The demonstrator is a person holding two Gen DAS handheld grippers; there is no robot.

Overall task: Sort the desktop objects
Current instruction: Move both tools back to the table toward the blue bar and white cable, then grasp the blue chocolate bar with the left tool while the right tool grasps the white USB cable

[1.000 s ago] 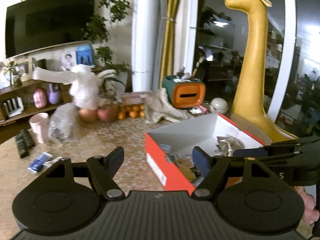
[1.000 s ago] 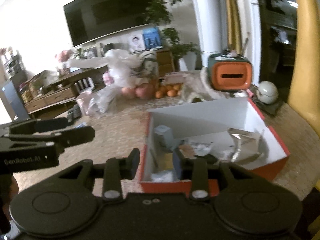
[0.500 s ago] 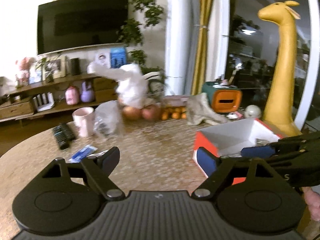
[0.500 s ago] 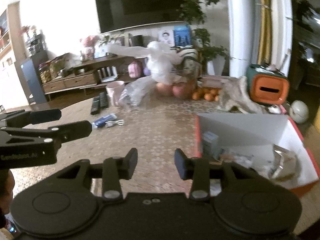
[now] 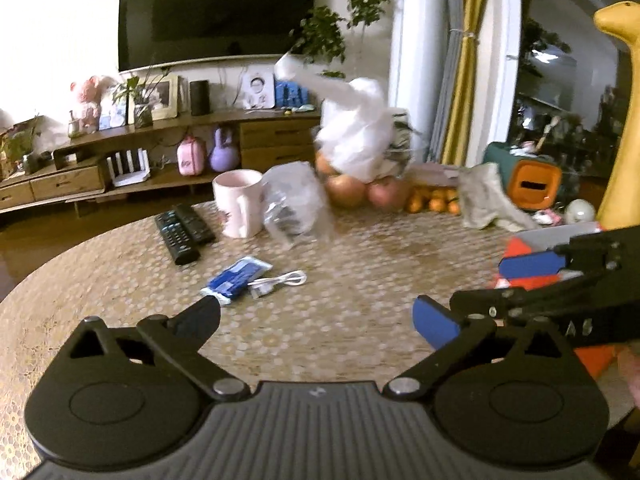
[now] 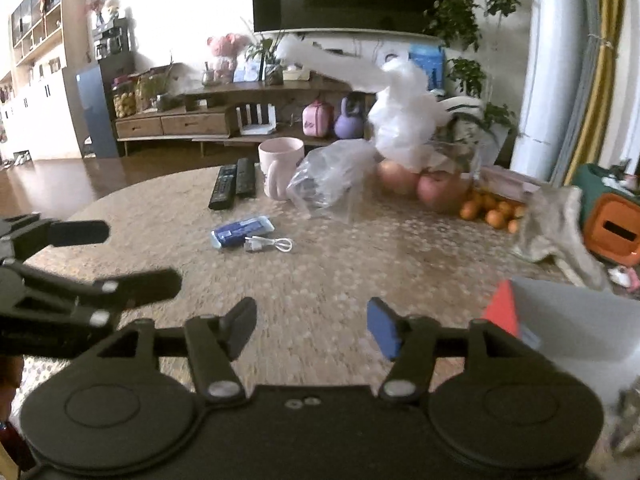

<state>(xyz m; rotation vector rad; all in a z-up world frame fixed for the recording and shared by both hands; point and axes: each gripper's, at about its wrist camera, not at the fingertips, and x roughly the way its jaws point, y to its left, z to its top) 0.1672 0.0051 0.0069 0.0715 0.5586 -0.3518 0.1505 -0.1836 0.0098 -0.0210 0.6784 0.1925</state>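
Note:
A blue packet (image 5: pixel 236 280) (image 6: pixel 242 232) and a coiled white USB cable (image 5: pixel 280 280) (image 6: pixel 270 245) lie side by side on the round patterned table (image 5: pixel 340 320). Behind them are two black remotes (image 5: pixel 182 232) (image 6: pixel 234 184), a pink mug (image 5: pixel 238 208) (image 6: pixel 280 168) and a clear plastic bag (image 5: pixel 294 208) (image 6: pixel 328 180). The red box (image 5: pixel 516 248) (image 6: pixel 502 308) sits at the right. My left gripper (image 5: pixel 316 320) (image 6: pixel 120 256) hovers short of the packet, jaws opening, nothing between them. My right gripper (image 6: pixel 312 326) (image 5: pixel 516 282) is beside it near the box corner, jaws also opening and empty.
Apples (image 6: pixel 436 192), small oranges (image 6: pixel 488 210) and a white bag (image 6: pixel 404 120) crowd the table's far side. A grey cloth (image 6: pixel 556 220) and an orange-fronted green case (image 6: pixel 608 228) lie at the right. A yellow giraffe figure (image 5: pixel 624 120) stands beyond the box.
Both views have swung left, away from the red box toward the packet and cable. Both grippers' jaws have spread wider. Nothing was picked up.

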